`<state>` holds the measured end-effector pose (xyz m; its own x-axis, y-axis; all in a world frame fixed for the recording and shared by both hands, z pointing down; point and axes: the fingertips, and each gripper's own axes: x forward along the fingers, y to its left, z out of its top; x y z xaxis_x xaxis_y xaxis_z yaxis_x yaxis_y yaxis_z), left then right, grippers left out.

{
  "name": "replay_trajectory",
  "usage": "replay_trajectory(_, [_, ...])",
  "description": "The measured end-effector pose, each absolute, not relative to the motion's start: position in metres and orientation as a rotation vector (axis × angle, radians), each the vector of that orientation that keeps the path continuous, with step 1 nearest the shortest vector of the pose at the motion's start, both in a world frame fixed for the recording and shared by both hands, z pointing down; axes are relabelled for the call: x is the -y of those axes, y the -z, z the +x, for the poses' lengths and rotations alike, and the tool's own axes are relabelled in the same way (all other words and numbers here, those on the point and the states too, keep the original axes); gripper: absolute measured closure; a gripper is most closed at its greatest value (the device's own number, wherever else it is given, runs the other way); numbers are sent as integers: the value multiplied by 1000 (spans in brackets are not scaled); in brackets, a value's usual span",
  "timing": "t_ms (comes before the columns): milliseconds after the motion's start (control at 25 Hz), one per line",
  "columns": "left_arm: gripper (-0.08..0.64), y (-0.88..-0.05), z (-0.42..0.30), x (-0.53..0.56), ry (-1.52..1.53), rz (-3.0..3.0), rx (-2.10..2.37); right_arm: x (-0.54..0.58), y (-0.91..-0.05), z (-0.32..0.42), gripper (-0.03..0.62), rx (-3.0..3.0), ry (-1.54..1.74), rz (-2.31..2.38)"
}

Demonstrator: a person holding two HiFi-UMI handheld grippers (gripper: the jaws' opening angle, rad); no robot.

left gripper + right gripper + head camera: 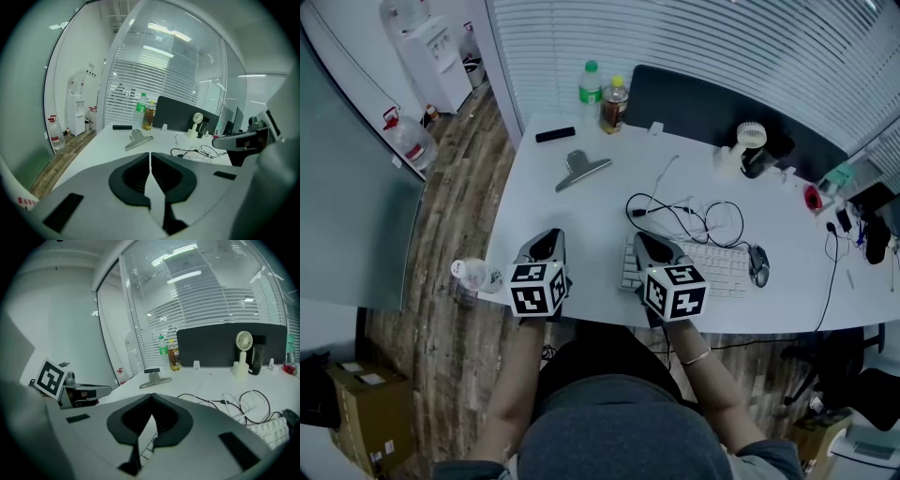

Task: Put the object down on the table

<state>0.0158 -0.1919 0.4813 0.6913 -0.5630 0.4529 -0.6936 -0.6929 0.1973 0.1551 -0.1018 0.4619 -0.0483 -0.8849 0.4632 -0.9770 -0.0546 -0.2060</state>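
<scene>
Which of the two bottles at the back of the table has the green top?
The pale bottle on the left has the green top. Its neighbour, the brown bottle, has a yellow cap.

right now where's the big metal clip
Head view: the metal clip lies at the far left of the white table, just nearer than the black bar and left of the cables.

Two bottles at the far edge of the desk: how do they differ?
Contents: the green-cap bottle looks pale green, while the yellow-cap bottle holds dark amber liquid. Height: the green-cap bottle stands a little taller than the yellow-cap bottle. Place: the green-cap bottle is to the left of the yellow-cap bottle. Shared: both stand upright, side by side, next to the dark panel.
</scene>
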Motion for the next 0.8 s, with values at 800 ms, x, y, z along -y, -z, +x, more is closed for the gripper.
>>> replay_trajectory(800, [529, -486, 21, 194, -528, 2551, 962, 110, -461, 161, 589, 1994, -725, 2030])
